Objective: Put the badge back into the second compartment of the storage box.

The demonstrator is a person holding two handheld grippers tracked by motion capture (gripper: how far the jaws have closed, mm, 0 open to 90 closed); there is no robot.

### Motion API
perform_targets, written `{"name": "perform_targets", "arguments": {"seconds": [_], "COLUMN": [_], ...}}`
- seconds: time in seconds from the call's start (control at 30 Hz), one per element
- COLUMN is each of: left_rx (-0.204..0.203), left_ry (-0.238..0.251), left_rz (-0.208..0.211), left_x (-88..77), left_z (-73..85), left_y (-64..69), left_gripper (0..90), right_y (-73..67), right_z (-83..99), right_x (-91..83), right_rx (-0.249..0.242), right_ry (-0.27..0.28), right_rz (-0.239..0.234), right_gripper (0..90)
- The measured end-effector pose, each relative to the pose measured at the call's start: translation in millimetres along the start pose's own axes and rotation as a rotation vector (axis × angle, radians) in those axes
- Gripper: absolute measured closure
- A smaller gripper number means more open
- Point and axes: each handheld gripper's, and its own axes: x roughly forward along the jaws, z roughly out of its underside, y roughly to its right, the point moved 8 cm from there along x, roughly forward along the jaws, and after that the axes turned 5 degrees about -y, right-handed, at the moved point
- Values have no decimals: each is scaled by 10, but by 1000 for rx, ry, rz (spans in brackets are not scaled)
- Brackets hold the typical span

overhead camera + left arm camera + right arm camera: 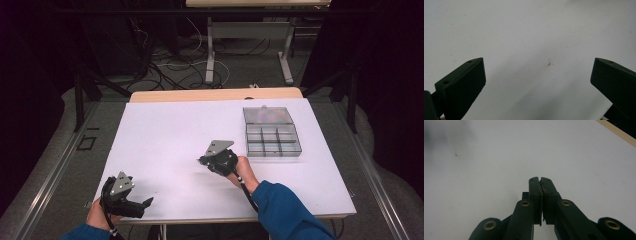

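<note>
My right gripper hovers over the middle of the white table, held by a hand in a blue sleeve and pointing left. In the right gripper view its jaws are pressed together, so the right gripper is shut with nothing between them, above bare white table. My left gripper rests at the table's front left corner, pointing right. Its black fingers stand far apart in the left gripper view, and the left gripper is open over bare table.
A clear plastic compartment box lies at the back right of the table, right of my right gripper; its front half is divided into several cells. The table's wooden far edge borders a floor with cables and another table's legs.
</note>
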Motion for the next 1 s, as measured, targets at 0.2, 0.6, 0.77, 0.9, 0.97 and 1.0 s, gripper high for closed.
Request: {"name": "perform_targets", "arguments": {"seconds": [0.2,0.6,0.77,0.9,0.97,1.0], "left_rx": [2,3,4,3,4,4], "left_ry": [-3,-3,1,0,-1,-1], "left_rz": [1,1,3,-2,1,1], "left_x": [1,0,1,0,-1,0], "left_z": [-1,-1,-4,-4,-3,-2], "left_y": [2,1,3,-1,-1,-1], "left_gripper": [1,1,1,1,1,1], "right_y": [78,198,262,324,346,357], "right_z": [111,265,335,378,381,383], "right_x": [-142,-409,-512,-555,-576,-591], "right_rx": [26,46,69,81,87,90], "right_ry": [-1,4,0,7,11,9], "right_rz": [17,48,54,70,75,75], "right_gripper": [882,882,882,882,882,882]}}
